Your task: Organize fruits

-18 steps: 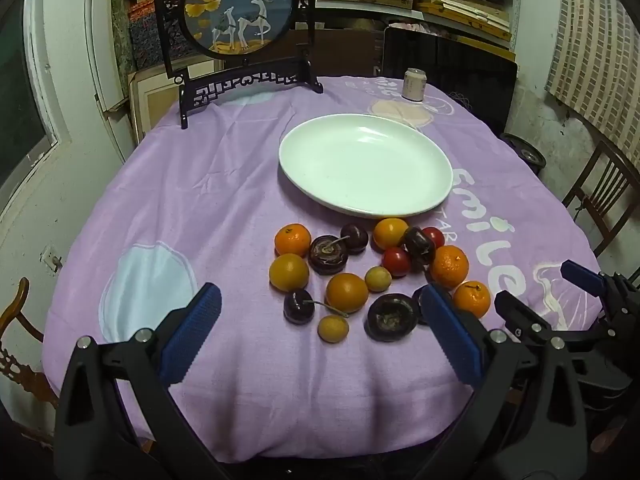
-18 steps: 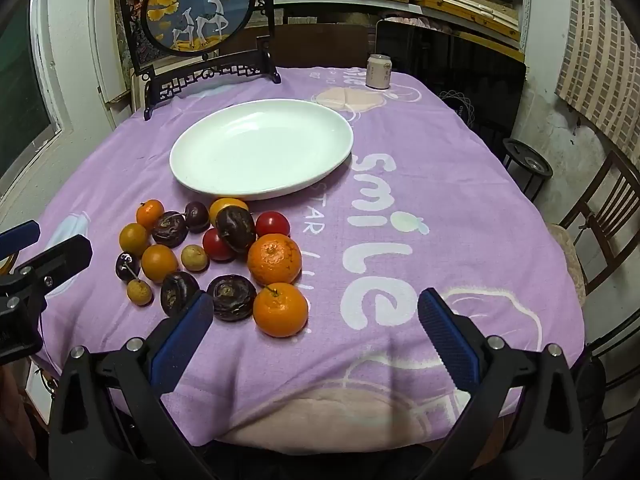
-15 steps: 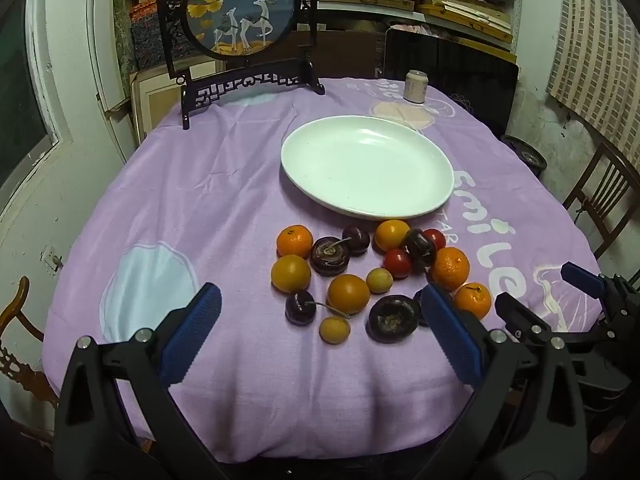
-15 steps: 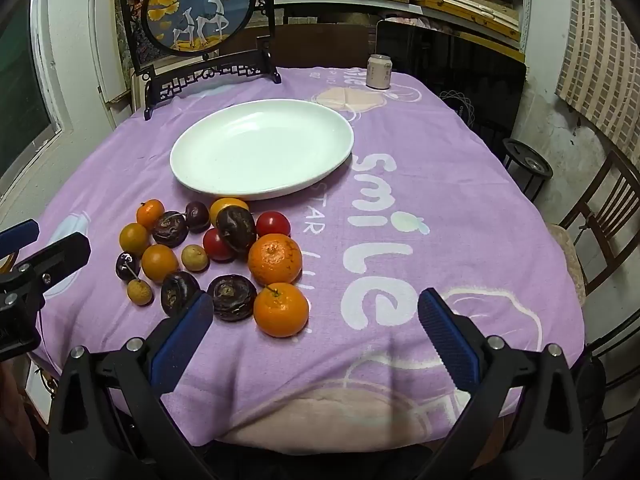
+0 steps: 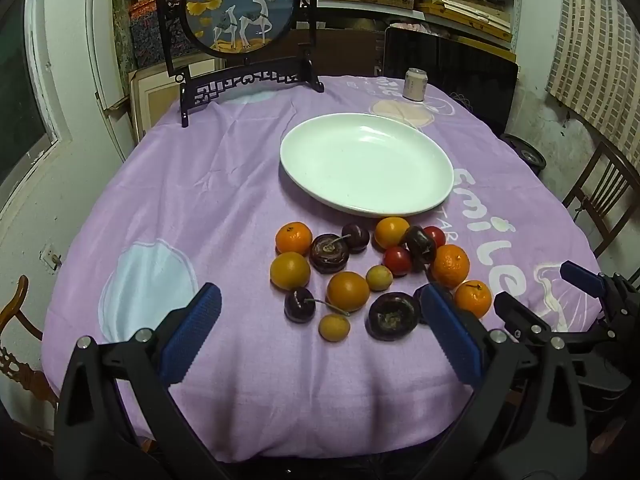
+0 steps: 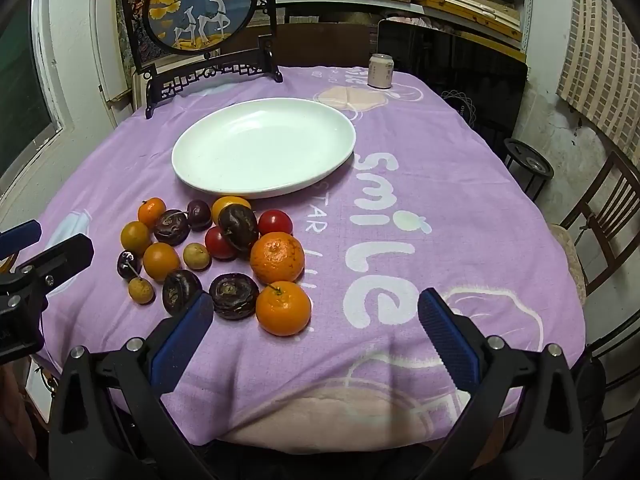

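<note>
A heap of fruit lies on the purple cloth in front of an empty white plate (image 5: pixel 366 162) (image 6: pixel 264 146): oranges (image 5: pixel 348 291) (image 6: pixel 283 308), dark purple fruits (image 5: pixel 393 315) (image 6: pixel 234 295), red tomatoes (image 5: pixel 397 261) (image 6: pixel 275 222) and small yellow fruits (image 5: pixel 334 327) (image 6: pixel 141 291). My left gripper (image 5: pixel 320 332) is open and empty, hovering near the front of the heap. My right gripper (image 6: pixel 316 332) is open and empty, just right of the heap near the nearest orange. Each gripper shows at the edge of the other's view.
A round painted screen on a black stand (image 5: pixel 240 8) (image 6: pixel 200 4) stands at the table's back left. A small can (image 5: pixel 415 85) (image 6: pixel 381 71) stands at the back right. Wooden chairs (image 6: pixel 600 216) stand at the right, and a dark panel (image 5: pixel 448 68) stands behind the table.
Both grippers have hardly moved; the view shifts only slightly. Nothing was taken hold of.
</note>
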`<state>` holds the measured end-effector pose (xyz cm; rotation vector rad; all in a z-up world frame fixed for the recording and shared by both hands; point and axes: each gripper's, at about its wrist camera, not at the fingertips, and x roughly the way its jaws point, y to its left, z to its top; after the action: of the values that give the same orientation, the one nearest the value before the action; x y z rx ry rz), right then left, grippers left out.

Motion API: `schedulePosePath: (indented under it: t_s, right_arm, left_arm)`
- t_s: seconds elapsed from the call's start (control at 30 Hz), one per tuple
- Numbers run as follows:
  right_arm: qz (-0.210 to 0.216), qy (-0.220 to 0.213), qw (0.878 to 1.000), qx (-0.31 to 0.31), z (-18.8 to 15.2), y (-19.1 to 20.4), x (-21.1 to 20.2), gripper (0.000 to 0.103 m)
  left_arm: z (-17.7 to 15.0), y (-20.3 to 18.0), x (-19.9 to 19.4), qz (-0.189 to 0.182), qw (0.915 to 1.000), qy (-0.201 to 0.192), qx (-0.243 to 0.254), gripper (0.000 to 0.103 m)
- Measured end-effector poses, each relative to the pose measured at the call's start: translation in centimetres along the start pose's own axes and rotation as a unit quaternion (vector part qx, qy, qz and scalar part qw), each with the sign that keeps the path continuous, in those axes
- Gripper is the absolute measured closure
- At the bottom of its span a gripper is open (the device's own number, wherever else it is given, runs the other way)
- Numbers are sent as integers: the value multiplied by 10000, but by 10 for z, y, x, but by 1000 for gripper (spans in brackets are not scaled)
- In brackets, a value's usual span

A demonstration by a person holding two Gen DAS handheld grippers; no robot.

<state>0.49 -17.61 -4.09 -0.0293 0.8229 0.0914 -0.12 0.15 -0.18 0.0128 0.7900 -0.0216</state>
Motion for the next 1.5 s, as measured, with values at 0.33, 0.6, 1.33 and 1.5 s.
schedulePosePath:
  t_s: [0.33, 0.6, 1.33, 1.5]
  right_arm:
    - [5, 0, 10000, 0, 0, 1, 0, 1]
    - [5, 1, 10000, -2, 0, 1, 0, 1]
    - [12, 9, 10000, 0, 1, 1, 0, 1]
    - [11, 7, 10000, 1, 2, 0, 1, 1]
  left_arm:
    - [0, 1, 0, -8, 10000, 16, -4, 2]
    - [-2, 1, 1, -8, 10000, 23, -5, 2]
    - [-9, -5, 2, -51, 10000, 63, -11, 2]
    - [-8, -4, 2, -49, 10000, 67, -13, 2]
